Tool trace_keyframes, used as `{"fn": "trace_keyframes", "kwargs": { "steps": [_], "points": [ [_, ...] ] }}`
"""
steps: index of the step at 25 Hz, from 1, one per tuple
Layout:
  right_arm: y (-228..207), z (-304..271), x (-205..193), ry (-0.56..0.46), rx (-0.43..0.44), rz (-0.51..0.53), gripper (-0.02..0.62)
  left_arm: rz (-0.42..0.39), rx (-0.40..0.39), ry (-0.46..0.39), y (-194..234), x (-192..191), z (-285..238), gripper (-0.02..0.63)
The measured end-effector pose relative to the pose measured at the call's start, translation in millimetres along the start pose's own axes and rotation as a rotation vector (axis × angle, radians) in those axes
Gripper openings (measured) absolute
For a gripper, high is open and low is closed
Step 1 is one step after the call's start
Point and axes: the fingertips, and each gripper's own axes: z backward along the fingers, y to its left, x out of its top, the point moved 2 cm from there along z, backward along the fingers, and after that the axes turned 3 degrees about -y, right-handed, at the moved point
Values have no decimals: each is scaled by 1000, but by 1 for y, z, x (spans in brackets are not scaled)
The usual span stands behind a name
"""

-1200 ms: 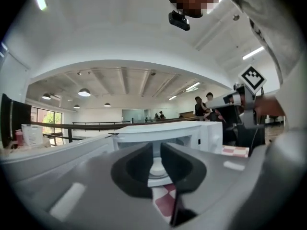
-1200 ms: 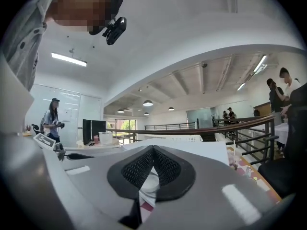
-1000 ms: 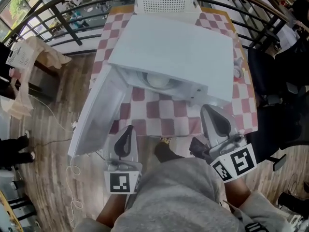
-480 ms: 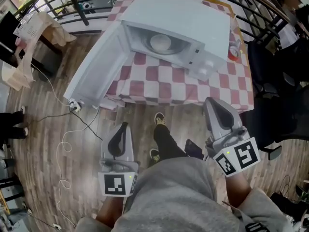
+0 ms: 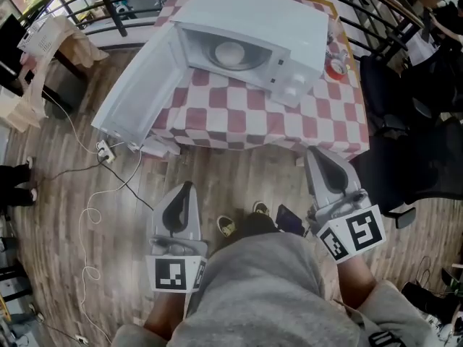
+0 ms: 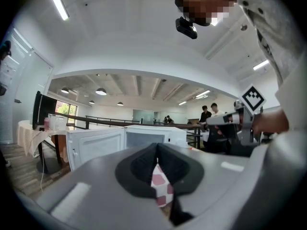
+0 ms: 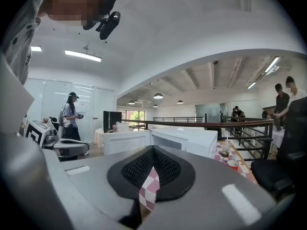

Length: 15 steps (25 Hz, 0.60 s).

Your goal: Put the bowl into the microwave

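Jaws closed and empty on both the left gripper (image 5: 184, 188) and the right gripper (image 5: 316, 156), well apart from the checked desk (image 5: 253, 118). The white bowl (image 5: 230, 52) sits inside the open microwave (image 5: 289, 20). It looks rigid, smooth and probably breakable, best pinched across its rim.

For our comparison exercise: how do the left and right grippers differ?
The left gripper shows its marker cube square-on in the head view; the right gripper shows its tilted. The right gripper reaches nearer the table than the left gripper. Both are shut and empty.
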Motion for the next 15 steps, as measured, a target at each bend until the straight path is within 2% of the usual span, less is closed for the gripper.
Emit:
{"fn": "trace_keyframes", "kwargs": {
  "steps": [6, 15],
  "points": [
    [-15, 7, -2, 18, 23, 13, -3, 0, 10, -4, -24, 10, -3, 11],
    [-70, 56, -4, 10, 75, 14, -3, -6, 27, -4, -109, 21, -7, 11]
  ]
}}
